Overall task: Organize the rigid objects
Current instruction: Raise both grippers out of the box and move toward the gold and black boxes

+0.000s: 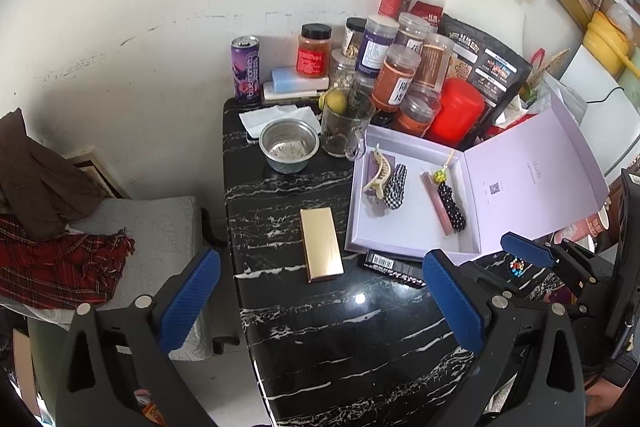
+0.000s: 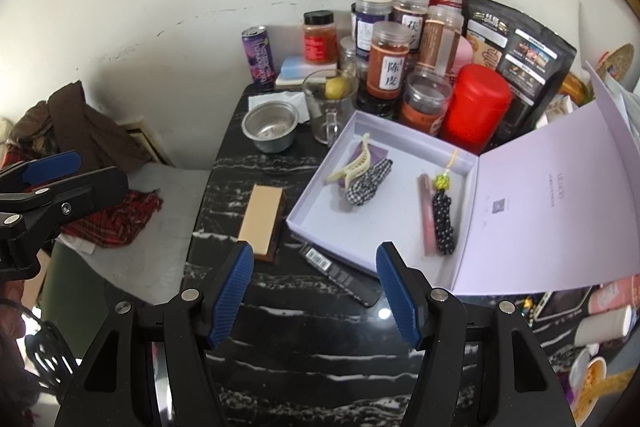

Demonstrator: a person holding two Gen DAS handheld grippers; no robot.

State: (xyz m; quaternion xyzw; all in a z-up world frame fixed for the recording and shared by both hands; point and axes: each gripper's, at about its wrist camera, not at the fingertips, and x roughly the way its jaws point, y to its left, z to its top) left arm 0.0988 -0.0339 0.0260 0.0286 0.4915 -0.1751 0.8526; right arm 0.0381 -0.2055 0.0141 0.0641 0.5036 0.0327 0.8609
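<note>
The table (image 1: 320,327) is glossy black marble with white veins. The gold case (image 1: 321,245) gleams like polished metal; the lilac box (image 1: 408,227) is matt card.

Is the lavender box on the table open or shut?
Open. The lavender box has its lid swung back and standing up, leaving the hair clips inside exposed.

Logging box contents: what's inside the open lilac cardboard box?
Inside the lilac cardboard box: cream claw hair clip, checked black-white fabric clip, pink slim stick, black dotted clip with a yellow charm. A purple item under the cream clip is mostly covered.
</note>
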